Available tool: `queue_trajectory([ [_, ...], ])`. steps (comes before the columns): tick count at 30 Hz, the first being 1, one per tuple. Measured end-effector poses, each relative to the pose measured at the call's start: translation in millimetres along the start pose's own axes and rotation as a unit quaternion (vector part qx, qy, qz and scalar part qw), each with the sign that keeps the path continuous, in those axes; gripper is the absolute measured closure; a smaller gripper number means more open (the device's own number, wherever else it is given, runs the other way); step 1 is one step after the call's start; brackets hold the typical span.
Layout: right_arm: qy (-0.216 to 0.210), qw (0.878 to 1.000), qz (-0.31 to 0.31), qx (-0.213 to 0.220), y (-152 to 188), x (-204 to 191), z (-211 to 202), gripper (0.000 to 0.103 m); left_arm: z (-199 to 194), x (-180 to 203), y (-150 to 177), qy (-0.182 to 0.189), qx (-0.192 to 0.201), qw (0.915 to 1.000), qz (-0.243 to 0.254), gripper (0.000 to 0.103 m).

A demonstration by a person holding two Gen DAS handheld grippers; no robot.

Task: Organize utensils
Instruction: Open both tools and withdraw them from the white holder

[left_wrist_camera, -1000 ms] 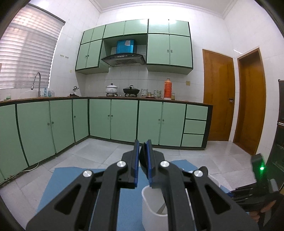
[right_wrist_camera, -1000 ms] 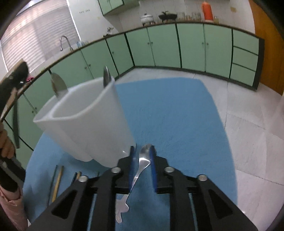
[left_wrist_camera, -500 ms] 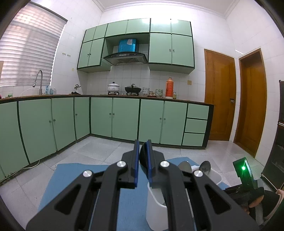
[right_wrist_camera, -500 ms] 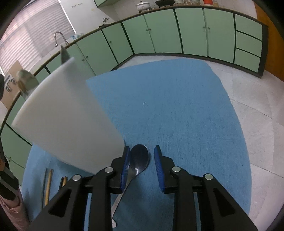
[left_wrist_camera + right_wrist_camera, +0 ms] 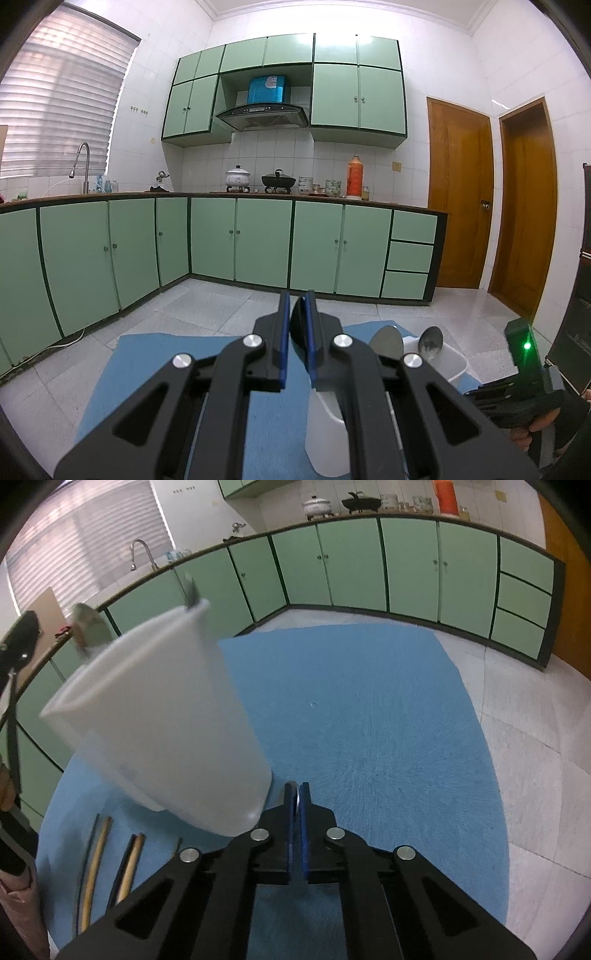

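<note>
Two tools in view, both black with blue pads. Left tool (image 5: 295,332) points roughly level across the kitchen, lower centre of its frame, jaws closed on a dark rounded object (image 5: 297,325) wedged between the pads; what it is cannot be told. Right tool (image 5: 295,805) angles down at the blue mat (image 5: 369,720) on the floor, lower centre of its frame. Its jaws have just been closing and now pinch the thin edge of a silver metal spoon (image 5: 293,797), only a sliver showing between the pads; the rest of the spoon is hidden by the tool body.

White translucent plastic utensil cup (image 5: 159,731) stands on the mat just left of the right tool's tip, near its left finger, motion-blurred and looking tilted. Two metal spoon bowls (image 5: 88,627) poke above the rim at upper left, blurred. In the left wrist view the same cup sits lower right, partly behind the left tool's right finger, two spoon heads above its rim.

Wooden chopsticks (image 5: 92,867) lie on the mat at lower left, below the cup, cut off by the tool body. A person's hand (image 5: 532,428) on the right tool's handle shows at the far right edge, mostly cropped.
</note>
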State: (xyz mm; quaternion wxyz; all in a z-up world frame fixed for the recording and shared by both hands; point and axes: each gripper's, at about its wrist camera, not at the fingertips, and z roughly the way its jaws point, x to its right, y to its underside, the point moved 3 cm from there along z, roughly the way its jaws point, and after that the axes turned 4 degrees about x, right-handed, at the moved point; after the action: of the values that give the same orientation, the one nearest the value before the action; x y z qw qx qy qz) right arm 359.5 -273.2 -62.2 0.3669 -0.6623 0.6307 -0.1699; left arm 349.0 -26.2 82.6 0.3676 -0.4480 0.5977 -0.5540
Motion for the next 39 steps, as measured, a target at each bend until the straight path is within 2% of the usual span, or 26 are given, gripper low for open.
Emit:
queue_trajectory([
  [10, 0.042, 0.994, -0.024, 0.093, -12.8, -6.1, -73.6, 0.101, -6.0, 2.0, -0.7, -0.004, 0.011, 0.9999, 0.004, 0.096],
  [14, 0.054, 0.987, -0.035, 0.149, -29.0, -8.8, -113.6, 0.101, -6.1, 0.6, -7.3, -0.012, 0.024, 0.9996, 0.007, 0.096],
  [17, 0.062, 0.976, -0.054, 0.2, -51.4, -17.1, -144.5, 0.101, -3.2, 0.7, -14.8, -0.019, 0.036, 0.9991, 0.014, 0.096],
  [21, 0.061, 0.965, -0.073, 0.245, -79.8, -34.1, -163.0, 0.101, 3.5, 2.4, -25.2, -0.028, 0.054, 0.9978, 0.024, 0.096],
  [26, 0.047, 0.955, -0.073, 0.284, -106.0, -51.7, -158.5, 0.101, 19.5, 7.4, -32.0, -0.044, 0.071, 0.9956, 0.041, 0.096],
  [30, 0.045, 0.944, -0.07, 0.318, -120.8, -60.8, -139.6, 0.101, 34.4, 12.3, -28.8, -0.055, 0.08, 0.9937, 0.056, 0.096],
  [35, 0.067, 0.933, -0.088, 0.342, -121.1, -68.9, -107.8, 0.101, 46.0, 17.2, -17.1, -0.067, 0.087, 0.991, 0.076, 0.096],
  [39, 0.073, 0.932, -0.109, 0.337, -108.3, -76.1, -88.7, 0.101, 53.6, 15.1, -6.0, -0.067, 0.085, 0.9912, 0.076, 0.096],
])
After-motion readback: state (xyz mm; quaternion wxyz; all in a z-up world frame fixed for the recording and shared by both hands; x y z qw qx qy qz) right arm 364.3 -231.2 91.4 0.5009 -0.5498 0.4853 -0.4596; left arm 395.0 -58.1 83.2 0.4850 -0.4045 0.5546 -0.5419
